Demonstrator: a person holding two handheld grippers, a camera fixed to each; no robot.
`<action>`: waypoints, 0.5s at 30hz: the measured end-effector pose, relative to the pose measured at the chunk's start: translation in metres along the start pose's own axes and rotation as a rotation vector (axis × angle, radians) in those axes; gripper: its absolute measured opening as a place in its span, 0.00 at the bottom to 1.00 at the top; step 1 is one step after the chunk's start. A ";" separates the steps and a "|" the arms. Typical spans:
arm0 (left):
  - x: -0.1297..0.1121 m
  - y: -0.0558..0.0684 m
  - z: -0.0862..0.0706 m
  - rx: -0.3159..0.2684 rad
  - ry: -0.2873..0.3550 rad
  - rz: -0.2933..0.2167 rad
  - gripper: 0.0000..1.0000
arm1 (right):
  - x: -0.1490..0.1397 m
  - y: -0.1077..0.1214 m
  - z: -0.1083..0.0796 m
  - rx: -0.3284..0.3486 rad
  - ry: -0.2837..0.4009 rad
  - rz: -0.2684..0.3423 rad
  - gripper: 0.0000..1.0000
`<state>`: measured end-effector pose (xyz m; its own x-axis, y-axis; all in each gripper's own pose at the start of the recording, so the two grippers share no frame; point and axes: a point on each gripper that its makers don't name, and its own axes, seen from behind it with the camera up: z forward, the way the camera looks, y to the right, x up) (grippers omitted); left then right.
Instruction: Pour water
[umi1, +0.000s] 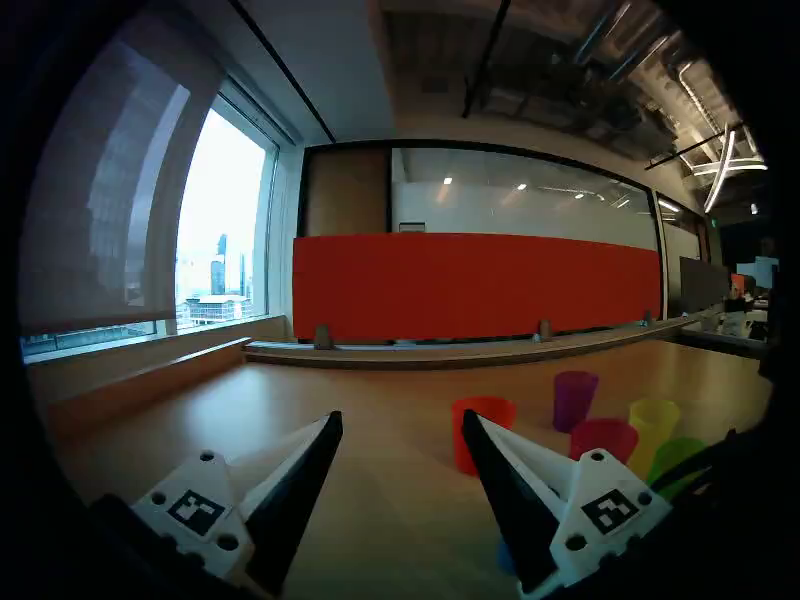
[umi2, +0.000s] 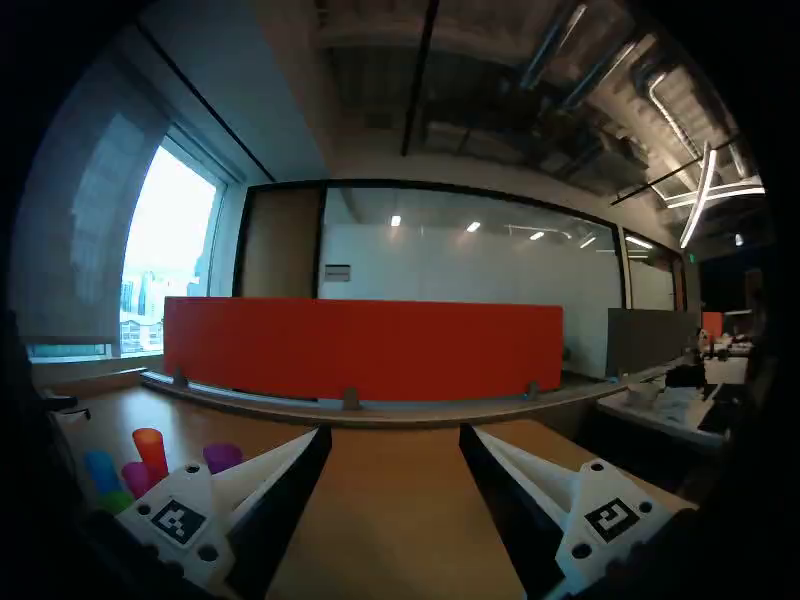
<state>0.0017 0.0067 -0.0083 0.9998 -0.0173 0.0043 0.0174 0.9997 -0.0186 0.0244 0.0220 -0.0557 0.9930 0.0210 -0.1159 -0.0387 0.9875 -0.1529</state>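
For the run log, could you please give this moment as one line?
stage: pre-grasp | left tongs: open, empty, orange cup ahead | right tongs: open, empty | cups: on wooden desk

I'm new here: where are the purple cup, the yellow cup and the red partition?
purple cup (umi1: 575, 400), left gripper view, side wall.
yellow cup (umi1: 658, 425), left gripper view, side wall.
red partition (umi1: 470, 285), left gripper view, panel middle.

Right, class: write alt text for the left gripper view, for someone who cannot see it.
The left claw is open over a wooden desk, with an orange cup, purple cup, pink cup, yellow cup and green cup clustered ahead on its right. A red divider stands behind, a window at left.
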 end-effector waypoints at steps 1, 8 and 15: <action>0.000 0.000 0.000 0.000 0.000 0.000 0.88 | 0.000 0.000 0.000 0.002 0.001 0.000 0.99; 0.000 0.000 -0.001 0.000 0.000 0.000 0.89 | -0.008 -0.002 -0.002 0.014 0.009 -0.014 0.99; 0.000 0.000 0.000 0.000 0.000 0.000 0.89 | -0.021 -0.004 0.000 0.019 0.007 -0.017 0.99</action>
<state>0.0015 0.0066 -0.0087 0.9998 -0.0177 0.0040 0.0178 0.9997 -0.0187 0.0040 0.0179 -0.0530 0.9927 0.0026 -0.1206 -0.0192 0.9904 -0.1367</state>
